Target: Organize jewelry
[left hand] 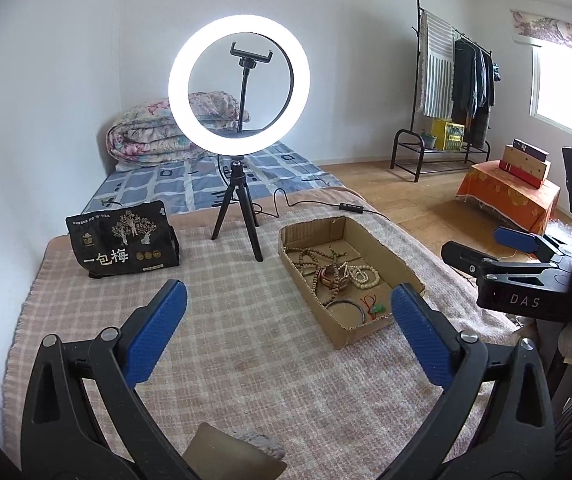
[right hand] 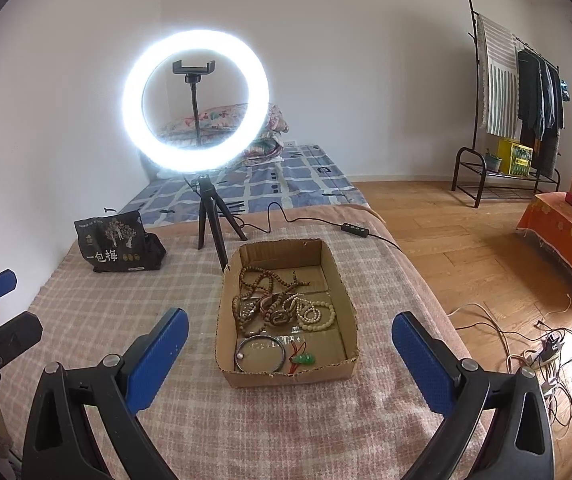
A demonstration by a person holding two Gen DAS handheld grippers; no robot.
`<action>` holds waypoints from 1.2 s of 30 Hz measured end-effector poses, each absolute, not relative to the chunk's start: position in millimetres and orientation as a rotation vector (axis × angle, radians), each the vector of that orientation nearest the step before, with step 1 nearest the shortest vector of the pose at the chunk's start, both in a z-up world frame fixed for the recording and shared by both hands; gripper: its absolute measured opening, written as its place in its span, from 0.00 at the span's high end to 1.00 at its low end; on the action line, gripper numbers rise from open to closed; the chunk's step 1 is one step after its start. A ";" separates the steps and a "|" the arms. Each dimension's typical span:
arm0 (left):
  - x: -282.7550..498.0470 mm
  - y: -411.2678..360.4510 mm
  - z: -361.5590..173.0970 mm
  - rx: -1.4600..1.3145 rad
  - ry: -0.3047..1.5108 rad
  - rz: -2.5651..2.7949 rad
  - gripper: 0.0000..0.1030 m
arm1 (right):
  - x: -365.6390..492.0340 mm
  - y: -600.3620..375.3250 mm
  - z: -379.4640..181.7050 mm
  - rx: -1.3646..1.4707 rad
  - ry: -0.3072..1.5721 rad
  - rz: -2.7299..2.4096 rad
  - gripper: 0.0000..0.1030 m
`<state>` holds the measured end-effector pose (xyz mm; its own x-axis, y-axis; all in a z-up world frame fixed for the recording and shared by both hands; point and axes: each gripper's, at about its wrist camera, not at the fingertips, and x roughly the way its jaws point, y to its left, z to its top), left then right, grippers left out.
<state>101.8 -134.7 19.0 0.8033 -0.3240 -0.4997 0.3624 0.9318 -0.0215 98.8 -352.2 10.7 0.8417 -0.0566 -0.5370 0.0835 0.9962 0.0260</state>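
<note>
2 grippers hover over the blanket-covered counter (right hand: 126, 312) I am working at; a lit ring light (right hand: 196, 100) on a tripod stands at its far side, a black snack bag (right hand: 116, 246) to the left; the cardboard tray (right hand: 350, 312) lies in the middle, holding brown bead strands (right hand: 256, 280), a cream bead necklace (right hand: 316, 314), a metal bangle (right hand: 260, 354) and a green pendant (right hand: 304, 359); my left gripper (left hand: 288, 308) and right gripper (right hand: 290, 334) have jaws spread wide, gripping nothing.
</note>
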 end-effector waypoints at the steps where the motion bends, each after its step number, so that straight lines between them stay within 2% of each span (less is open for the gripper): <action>1: 101.5 -134.2 19.6 0.074 0.523 -0.368 0.00 | 98.5 -351.5 11.0 0.050 0.562 -0.078 0.00; 36: 103.3 -129.6 16.4 0.074 0.540 -0.359 0.00 | 100.7 -353.1 6.6 0.063 0.579 -0.085 0.00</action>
